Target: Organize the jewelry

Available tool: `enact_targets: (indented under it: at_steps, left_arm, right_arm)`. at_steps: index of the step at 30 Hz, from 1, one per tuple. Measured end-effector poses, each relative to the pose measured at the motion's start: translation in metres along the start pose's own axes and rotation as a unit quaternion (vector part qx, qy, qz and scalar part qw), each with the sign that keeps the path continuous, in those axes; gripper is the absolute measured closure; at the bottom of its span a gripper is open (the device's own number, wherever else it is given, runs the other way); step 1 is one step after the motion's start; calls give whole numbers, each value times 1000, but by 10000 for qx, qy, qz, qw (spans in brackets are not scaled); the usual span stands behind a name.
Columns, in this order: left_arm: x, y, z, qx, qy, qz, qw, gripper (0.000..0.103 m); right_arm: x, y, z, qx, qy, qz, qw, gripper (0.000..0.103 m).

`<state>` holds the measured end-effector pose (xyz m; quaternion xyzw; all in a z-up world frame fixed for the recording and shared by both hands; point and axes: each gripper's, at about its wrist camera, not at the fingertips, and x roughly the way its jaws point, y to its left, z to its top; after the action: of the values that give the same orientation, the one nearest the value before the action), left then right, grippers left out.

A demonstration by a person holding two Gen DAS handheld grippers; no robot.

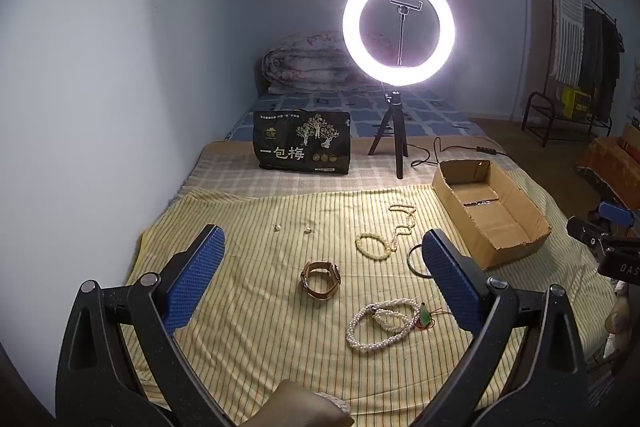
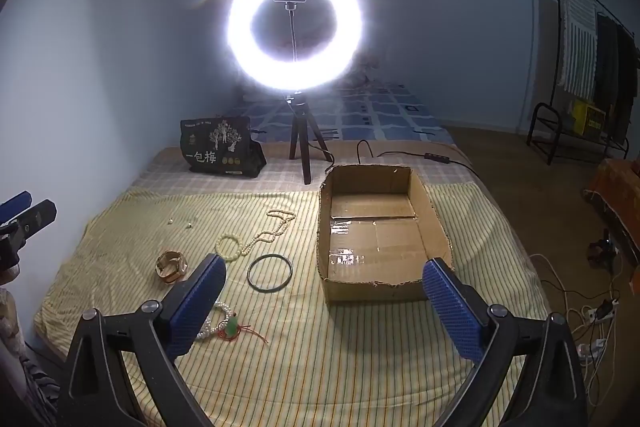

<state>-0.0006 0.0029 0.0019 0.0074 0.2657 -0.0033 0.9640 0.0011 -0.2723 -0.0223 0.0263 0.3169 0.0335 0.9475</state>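
A: Both grippers are hovering over the bed, jaws wide, holding nothing. Left gripper is framing the watch between its jaws; pearl bracelet is sitting nearer the camera, toward the right jaw.

B: Right gripper is looking at the box, which is lying ahead, nearer its right jaw. Nothing is showing inside it.

A: Risks, I'm guessing: sheet is soft and wrinkled, so jaws closing low may be pinching cloth with the piece.

B: Bead necklace is lying touching the bead bracelet, beyond the left jaw. Lifting one is probably dragging the other.

A: Bangle is lying flat and thin, likely slipping. The two earrings far ahead look too small to grip.
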Motion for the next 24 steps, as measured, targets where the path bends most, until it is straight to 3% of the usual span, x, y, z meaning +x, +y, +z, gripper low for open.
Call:
enact_targets:
  at_steps: [24]
  left_arm:
    - [0, -1, 2, -6, -7, -12, 10000, 2]
  right_arm:
    - [2, 2, 0, 1, 22, -16, 10000, 2]
